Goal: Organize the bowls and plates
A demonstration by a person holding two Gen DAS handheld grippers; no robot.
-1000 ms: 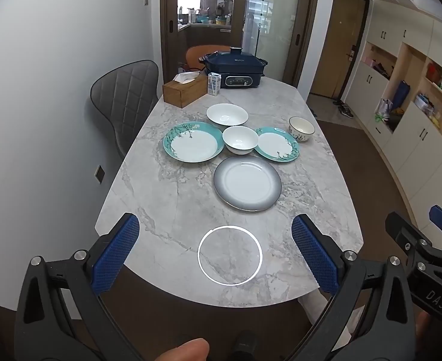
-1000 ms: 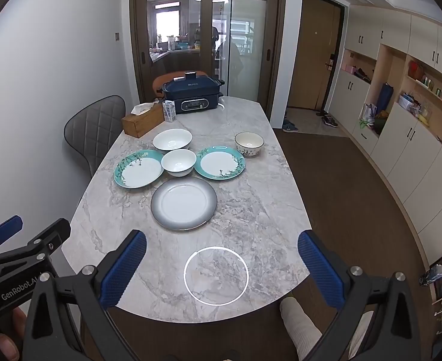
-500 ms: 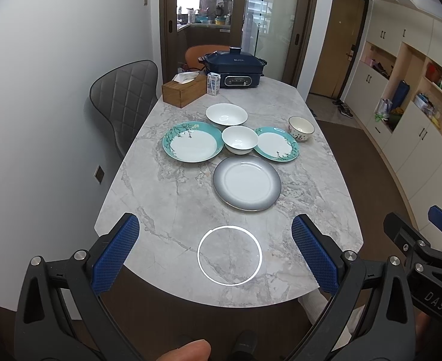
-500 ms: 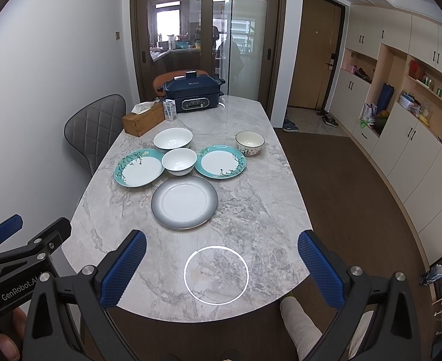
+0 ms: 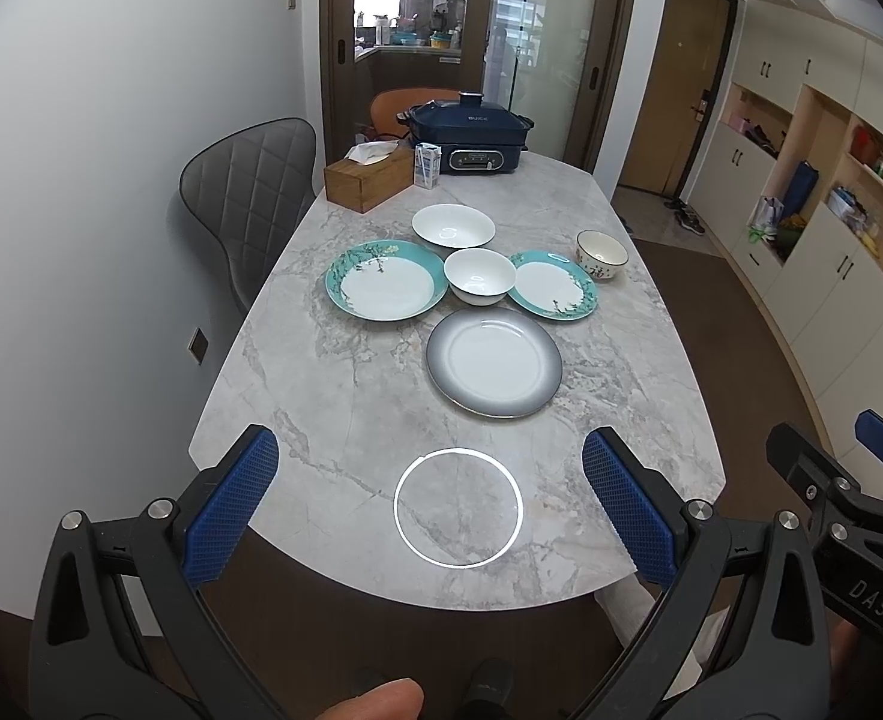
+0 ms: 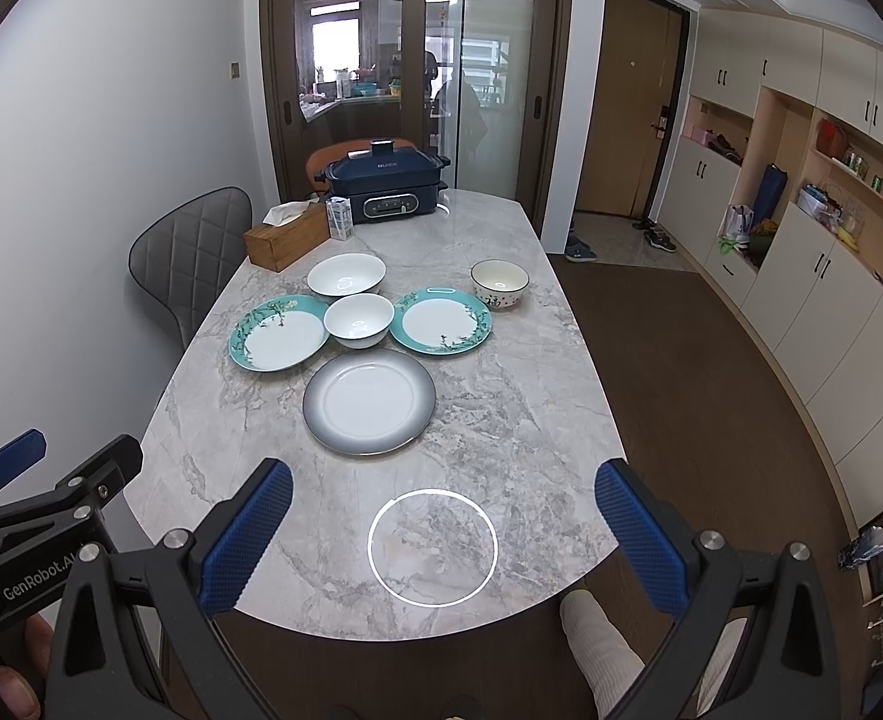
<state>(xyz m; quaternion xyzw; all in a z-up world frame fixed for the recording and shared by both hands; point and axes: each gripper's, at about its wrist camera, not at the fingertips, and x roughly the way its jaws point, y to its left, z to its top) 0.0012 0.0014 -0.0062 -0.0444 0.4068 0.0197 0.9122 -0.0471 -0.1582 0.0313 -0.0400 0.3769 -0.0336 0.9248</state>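
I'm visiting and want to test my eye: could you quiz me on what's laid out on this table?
1. True or false: the grey-rimmed plate lies nearer the tongs than the other dishes do.
2. How many teal-rimmed plates are on the marble table?
A. one B. two C. three
3. Fill in: the plain white bowl sits ______ the two teal plates.

Key:
1. True.
2. B: the larger teal plate and the smaller teal plate.
3. Between. Both the left tongs and the right tongs hang open, holding nothing.
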